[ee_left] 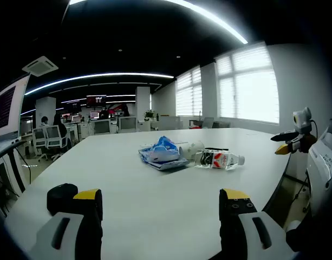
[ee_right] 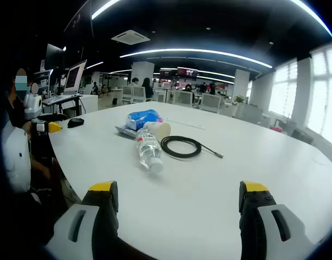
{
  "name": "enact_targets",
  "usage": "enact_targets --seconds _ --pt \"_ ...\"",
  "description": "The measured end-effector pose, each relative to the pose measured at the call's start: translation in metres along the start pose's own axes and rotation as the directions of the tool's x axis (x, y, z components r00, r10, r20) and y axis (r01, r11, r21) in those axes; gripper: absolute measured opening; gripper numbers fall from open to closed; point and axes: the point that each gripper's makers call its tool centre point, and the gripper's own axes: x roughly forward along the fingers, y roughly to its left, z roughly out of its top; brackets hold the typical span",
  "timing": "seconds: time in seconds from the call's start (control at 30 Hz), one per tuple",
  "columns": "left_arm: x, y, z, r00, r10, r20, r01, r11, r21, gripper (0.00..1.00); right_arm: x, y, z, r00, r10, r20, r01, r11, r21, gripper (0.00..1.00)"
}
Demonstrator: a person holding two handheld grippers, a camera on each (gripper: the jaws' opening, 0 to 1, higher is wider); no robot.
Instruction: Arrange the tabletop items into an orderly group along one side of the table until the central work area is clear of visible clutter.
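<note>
A clear plastic bottle (ee_right: 148, 148) with a red-and-white label lies on its side near the middle of the white bench (ee_right: 220, 184), touching a blue-and-white wrapper (ee_right: 143, 117) and a pale cup (ee_right: 159, 129) tipped beside it. Just beside the bottle sits a coiled black cable (ee_right: 181, 146). A small black object (ee_left: 60, 195) rests near the left gripper (ee_left: 161, 203), whose fingers (ee_left: 89, 203) stand wide apart, empty. The right gripper (ee_right: 177, 197) is likewise spread wide, holding nothing.

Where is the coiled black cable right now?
In the right gripper view the coiled black cable lies flat on the white table, just right of the plastic bottle and near the blue packet.
</note>
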Motion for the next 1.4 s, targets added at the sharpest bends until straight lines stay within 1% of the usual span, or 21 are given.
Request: enact_targets --seconds 0.07,0.13,0.23,0.5,0.6,0.77,0.9,1.4 --pt "-0.0001 0.0009 -0.0009 1.0 0.009 -0.006 -0.008 1.0 0.001 0.87 -0.0003 0.0011 -0.0026 1.0 0.015 -0.017 -0.015 1.0 0.017 0.83" --pt "-0.0002 0.0009 -0.0009 1.0 0.013 -0.006 -0.013 1.0 0.003 0.87 0.0003 0.0026 -0.003 1.0 0.02 -0.014 -0.02 1.0 0.009 0.82" --pt "0.0002 -0.0005 -0.001 1.0 0.01 -0.008 -0.01 1.0 0.007 0.87 0.0001 -0.0005 -0.0049 1.0 0.006 -0.014 -0.006 1.0 0.007 0.84" --pt "0.0019 -0.0012 -0.0002 1.0 0.01 -0.01 -0.01 1.0 0.012 0.87 0.0001 -0.0056 -0.0077 1.0 -0.005 -0.017 0.005 1.0 0.015 0.86" --pt "0.0023 -0.0009 0.0005 1.0 0.011 -0.004 -0.011 1.0 0.013 0.87 0.0015 -0.0051 -0.0091 1.0 -0.001 -0.02 0.001 1.0 0.011 0.86" --pt "0.0026 0.0006 -0.0019 1.0 0.02 -0.022 -0.02 1.0 0.019 0.87 0.0026 -0.0048 -0.0105 1.0 0.001 -0.025 -0.001 1.0 0.007 0.86" --pt "0.0018 0.0009 0.0 1.0 0.023 -0.015 -0.023 1.0 0.02 0.87 0.0025 -0.0043 -0.0101 1.0 0.006 -0.022 -0.006 1.0 0.005 0.86" --pt "-0.0001 0.0019 0.0008 0.999 0.038 -0.025 -0.037 0.999 0.027 0.86 -0.0004 0.0001 -0.0108 0.999 0.028 -0.02 -0.028 1.0 0.001 0.85"
